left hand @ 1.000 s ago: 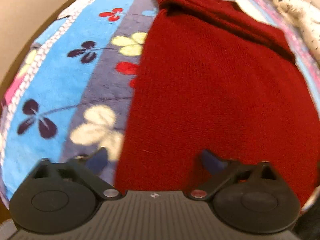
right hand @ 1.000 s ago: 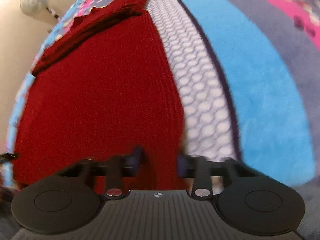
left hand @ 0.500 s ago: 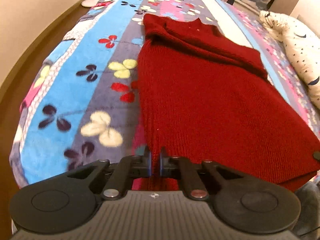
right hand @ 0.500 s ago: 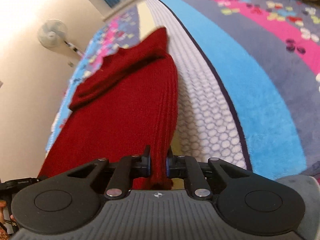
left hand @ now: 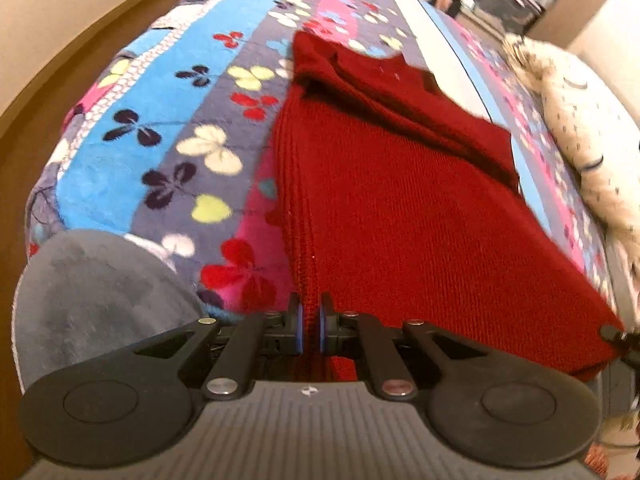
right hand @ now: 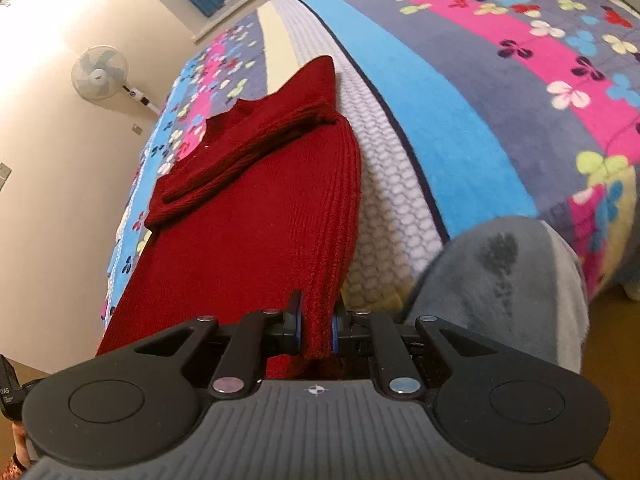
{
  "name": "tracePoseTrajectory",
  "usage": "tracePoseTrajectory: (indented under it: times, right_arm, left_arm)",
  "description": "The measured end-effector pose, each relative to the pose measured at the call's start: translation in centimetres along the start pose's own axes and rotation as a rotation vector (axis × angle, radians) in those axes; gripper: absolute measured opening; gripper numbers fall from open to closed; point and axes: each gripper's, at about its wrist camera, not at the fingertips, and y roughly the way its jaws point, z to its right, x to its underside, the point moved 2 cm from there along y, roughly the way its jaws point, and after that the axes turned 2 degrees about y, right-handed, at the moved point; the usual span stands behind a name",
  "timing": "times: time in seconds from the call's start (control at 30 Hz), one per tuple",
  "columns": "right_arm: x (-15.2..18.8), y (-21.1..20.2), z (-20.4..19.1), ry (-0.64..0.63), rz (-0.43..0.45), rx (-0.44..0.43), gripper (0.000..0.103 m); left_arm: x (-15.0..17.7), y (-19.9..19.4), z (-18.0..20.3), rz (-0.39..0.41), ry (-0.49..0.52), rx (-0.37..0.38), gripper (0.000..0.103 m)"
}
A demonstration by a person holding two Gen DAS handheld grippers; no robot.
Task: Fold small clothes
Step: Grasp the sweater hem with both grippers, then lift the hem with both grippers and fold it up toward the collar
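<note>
A dark red knitted sweater (left hand: pixel 400 200) lies lengthwise on a flowered, striped blanket (left hand: pixel 168 120), its sleeves folded across the far end. My left gripper (left hand: pixel 311 322) is shut on the sweater's near left hem corner, which is lifted off the bed. In the right wrist view the same sweater (right hand: pixel 248 216) stretches away from me, and my right gripper (right hand: pixel 317 326) is shut on its near right hem corner. The near hem hangs raised between the two grippers.
The blanket (right hand: pixel 460 100) covers a bed. A speckled white pillow (left hand: pixel 580 128) lies at the right. A grey-clad knee (left hand: pixel 92 292), also seen as a knee (right hand: pixel 508 280) in the right view, presses on the bed edge. A standing fan (right hand: pixel 100 72) is by the wall.
Both grippers closed on the sweater's near hem corners and rose, lifting the hem off the blanket. More of the bed and room has come into view.
</note>
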Motion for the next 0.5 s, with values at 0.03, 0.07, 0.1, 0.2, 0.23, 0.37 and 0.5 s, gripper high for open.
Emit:
tracePoseTrajectory:
  times: [0.03, 0.07, 0.1, 0.2, 0.23, 0.37, 0.5]
  right_arm:
    - [-0.9, 0.3, -0.4, 0.005, -0.006, 0.007, 0.013]
    - [-1.7, 0.6, -0.8, 0.003, -0.01, 0.011, 0.013]
    - [-3.1, 1.0, -1.5, -0.005, -0.012, 0.011, 0.013]
    - [-7.3, 2.6, -3.6, -0.025, -0.029, 0.009, 0.013]
    - [-8.9, 3.3, -4.3, -0.032, -0.033, 0.009, 0.013]
    - [-16.9, 8.1, -7.2, -0.034, -0.037, 0.008, 0.013]
    - [-25.7, 14.9, -8.1, 0.052, -0.014, 0.09, 0.012]
  left_arm:
    - [-0.9, -0.1, -0.1, 0.008, -0.015, 0.006, 0.007]
    - [-2.0, -0.2, -0.1, 0.016, -0.024, 0.014, 0.007]
    - [-3.1, -0.2, 0.0, 0.027, -0.027, 0.022, 0.007]
    - [-7.0, 0.4, 1.0, 0.049, -0.008, 0.026, 0.007]
    - [-8.8, 1.0, 1.3, 0.056, -0.004, 0.029, 0.007]
    - [-16.2, 4.2, 2.3, 0.081, -0.003, 0.016, 0.007]
    - [-25.8, 9.6, 3.5, 0.119, -0.013, -0.02, 0.008]
